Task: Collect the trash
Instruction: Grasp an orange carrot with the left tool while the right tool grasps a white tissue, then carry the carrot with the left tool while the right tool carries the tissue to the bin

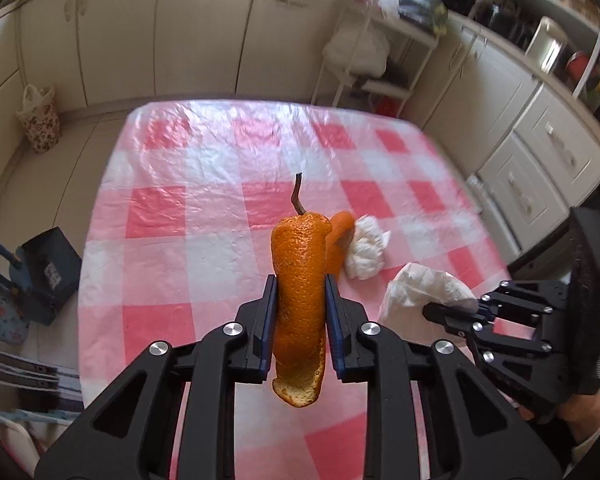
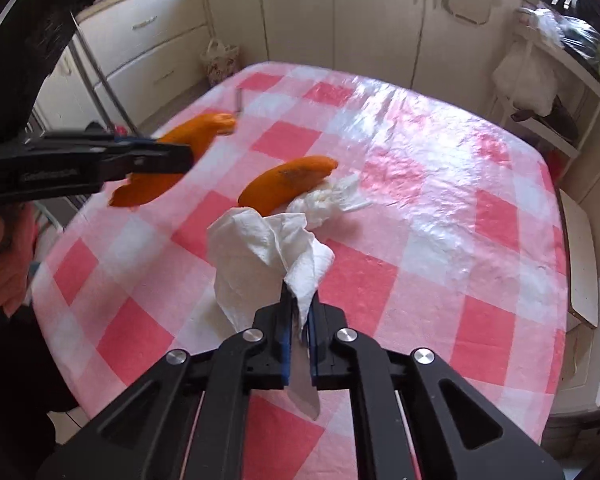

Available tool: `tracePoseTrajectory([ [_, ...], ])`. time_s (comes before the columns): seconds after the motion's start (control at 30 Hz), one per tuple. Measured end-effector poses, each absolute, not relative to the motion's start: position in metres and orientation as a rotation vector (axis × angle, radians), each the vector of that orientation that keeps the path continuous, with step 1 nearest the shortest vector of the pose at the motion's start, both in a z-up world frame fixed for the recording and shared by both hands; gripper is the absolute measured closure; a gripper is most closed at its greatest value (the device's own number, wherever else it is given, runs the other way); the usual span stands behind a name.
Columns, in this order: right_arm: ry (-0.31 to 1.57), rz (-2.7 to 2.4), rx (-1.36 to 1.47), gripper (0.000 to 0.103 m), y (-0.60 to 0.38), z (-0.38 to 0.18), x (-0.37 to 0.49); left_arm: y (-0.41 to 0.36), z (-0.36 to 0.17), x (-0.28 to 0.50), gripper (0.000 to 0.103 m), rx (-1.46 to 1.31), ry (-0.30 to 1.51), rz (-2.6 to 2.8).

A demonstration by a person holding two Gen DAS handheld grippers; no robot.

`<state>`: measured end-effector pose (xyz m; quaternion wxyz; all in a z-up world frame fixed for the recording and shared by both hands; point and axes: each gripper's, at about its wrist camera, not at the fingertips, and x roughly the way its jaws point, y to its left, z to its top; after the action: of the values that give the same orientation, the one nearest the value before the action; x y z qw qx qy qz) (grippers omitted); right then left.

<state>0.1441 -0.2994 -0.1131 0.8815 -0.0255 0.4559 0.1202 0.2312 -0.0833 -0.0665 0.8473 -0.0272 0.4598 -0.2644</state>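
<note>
My left gripper (image 1: 300, 284) is shut on a long orange peel with a stem (image 1: 300, 280) and holds it above the pink checked tablecloth (image 1: 180, 208); it also shows in the right wrist view (image 2: 188, 140). My right gripper (image 2: 299, 300) is shut on a crumpled white paper napkin (image 2: 260, 256), lifted off the table; it also shows in the left wrist view (image 1: 420, 288). A second orange peel (image 2: 288, 184) and another crumpled napkin (image 2: 332, 196) lie touching each other on the table.
A floral bag (image 1: 40, 120) stands on the floor by the cream cabinets (image 1: 140, 40). A blue dustpan (image 1: 48, 272) sits on the floor left of the table. A white shelf rack (image 1: 380, 60) with bags stands behind the table.
</note>
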Motion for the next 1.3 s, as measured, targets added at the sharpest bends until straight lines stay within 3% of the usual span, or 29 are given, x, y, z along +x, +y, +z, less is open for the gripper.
tracePoseTrajectory([
  [0.2,0.822,0.109,0.094,0.096,-0.351,-0.083,0.122,-0.042,-0.038,0.187,0.081,-0.231,0.856,-0.556],
  [0.47,0.716,-0.022,0.273,0.096,-0.398,-0.064,0.095,-0.035,-0.041,0.160,0.081,-0.238,0.848,-0.549],
  [0.97,0.747,0.009,0.020,0.092,-0.344,-0.063,0.095,-0.034,-0.043,0.158,0.081,-0.235,0.852,-0.550],
  [1.3,0.733,0.017,0.047,0.092,-0.349,-0.059,0.092,-0.034,-0.044,0.158,0.081,-0.237,0.847,-0.555],
])
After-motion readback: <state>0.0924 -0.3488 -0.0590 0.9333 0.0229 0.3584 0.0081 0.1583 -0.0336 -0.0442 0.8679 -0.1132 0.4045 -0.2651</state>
